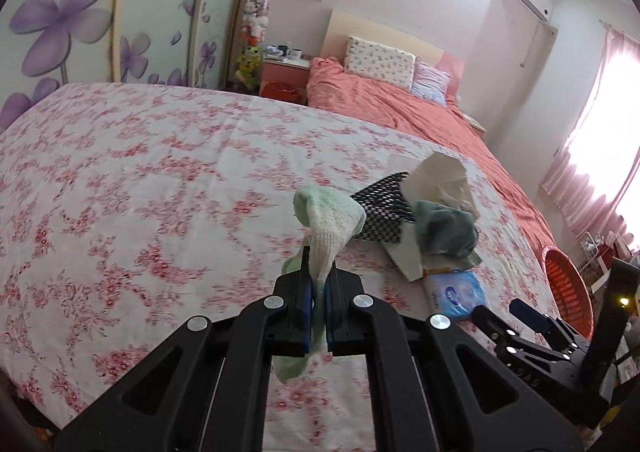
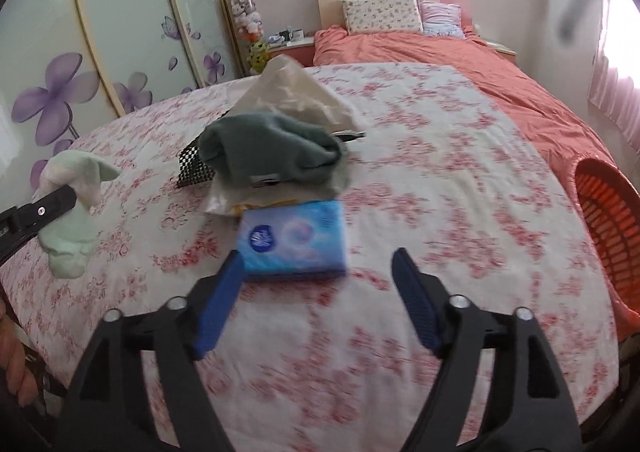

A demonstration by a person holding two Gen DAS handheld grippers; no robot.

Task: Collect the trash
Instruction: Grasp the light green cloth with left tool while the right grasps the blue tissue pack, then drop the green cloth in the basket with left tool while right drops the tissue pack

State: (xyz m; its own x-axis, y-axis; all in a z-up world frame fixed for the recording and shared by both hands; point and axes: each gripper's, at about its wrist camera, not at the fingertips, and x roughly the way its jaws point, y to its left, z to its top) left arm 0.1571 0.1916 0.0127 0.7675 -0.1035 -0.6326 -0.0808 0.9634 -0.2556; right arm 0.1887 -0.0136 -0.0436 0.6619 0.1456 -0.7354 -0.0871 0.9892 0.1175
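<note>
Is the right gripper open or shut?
Open: the right gripper has its blue pads spread wide with nothing between them, just short of the tissue pack.

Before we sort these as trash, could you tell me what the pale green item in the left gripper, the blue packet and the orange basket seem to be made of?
Pale green item: soft knitted fabric, probably a sock; ribbed weave, hangs limp. Blue packet: glossy plastic film, likely tissues; printed, slight sheen. Orange basket: rigid moulded plastic, by its slotted wall.

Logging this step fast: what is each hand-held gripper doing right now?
Left hand-held gripper: closed on the pale green sock.
Right hand-held gripper: open, empty, just short of the blue tissue pack.
</note>
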